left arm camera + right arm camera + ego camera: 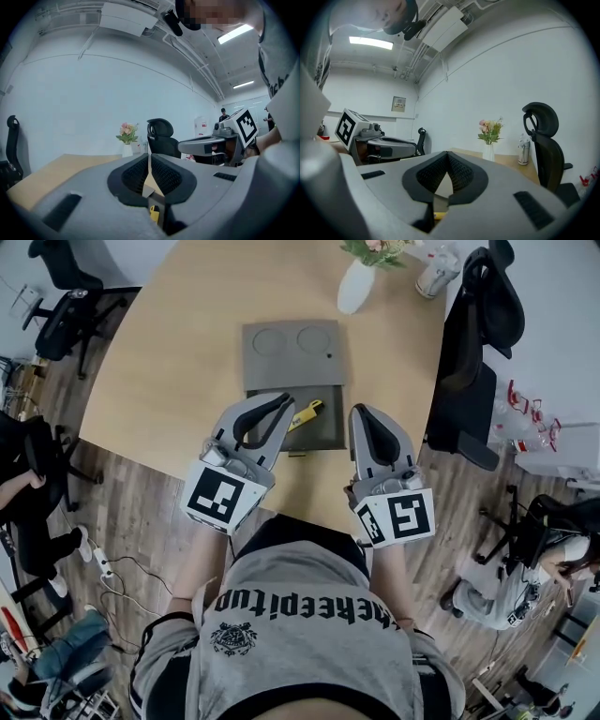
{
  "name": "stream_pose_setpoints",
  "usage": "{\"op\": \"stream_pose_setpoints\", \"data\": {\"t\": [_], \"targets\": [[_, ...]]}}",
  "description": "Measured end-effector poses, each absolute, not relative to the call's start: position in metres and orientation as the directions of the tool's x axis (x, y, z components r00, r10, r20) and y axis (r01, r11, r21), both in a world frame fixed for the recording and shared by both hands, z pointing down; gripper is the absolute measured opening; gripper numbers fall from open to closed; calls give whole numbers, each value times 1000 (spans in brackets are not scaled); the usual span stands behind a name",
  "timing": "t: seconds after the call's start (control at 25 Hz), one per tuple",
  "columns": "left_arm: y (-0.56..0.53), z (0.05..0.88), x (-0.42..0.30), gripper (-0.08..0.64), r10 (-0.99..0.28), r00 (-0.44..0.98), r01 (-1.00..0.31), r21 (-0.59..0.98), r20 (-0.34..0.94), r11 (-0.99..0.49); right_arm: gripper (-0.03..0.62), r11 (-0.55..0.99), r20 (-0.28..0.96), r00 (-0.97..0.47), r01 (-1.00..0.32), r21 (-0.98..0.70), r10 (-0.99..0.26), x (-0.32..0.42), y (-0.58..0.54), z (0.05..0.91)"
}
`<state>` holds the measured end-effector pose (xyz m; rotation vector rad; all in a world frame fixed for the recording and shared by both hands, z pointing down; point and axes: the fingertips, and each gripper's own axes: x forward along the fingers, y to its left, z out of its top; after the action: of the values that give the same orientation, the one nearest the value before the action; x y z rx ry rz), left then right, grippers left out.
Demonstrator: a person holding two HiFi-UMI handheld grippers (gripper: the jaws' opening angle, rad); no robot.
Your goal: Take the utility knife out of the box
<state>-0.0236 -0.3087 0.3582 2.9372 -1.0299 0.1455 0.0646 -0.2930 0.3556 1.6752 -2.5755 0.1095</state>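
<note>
Head view: left gripper and right gripper fingers together, empty, near the box.

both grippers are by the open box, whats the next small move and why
Probably open the left gripper and dip it toward the yellow utility knife: its jaws are closed on nothing, and the knife lies in the open box right beside its tips. The right gripper is shut and farther off.
</note>
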Motion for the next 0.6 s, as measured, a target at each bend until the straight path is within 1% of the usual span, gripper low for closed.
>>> {"op": "stream_pose_setpoints", "data": {"t": [0.16,0.6], "targets": [[-317,380,-16,20,-620,772,-627,4,143,-779,6,412,122,-413,-911,-32,-903,70,-301,366],[-328,455,-7,20,-598,730,-649,60,330,-759,6,435,194,-441,-897,-77,-876,78,-313,402]]}}
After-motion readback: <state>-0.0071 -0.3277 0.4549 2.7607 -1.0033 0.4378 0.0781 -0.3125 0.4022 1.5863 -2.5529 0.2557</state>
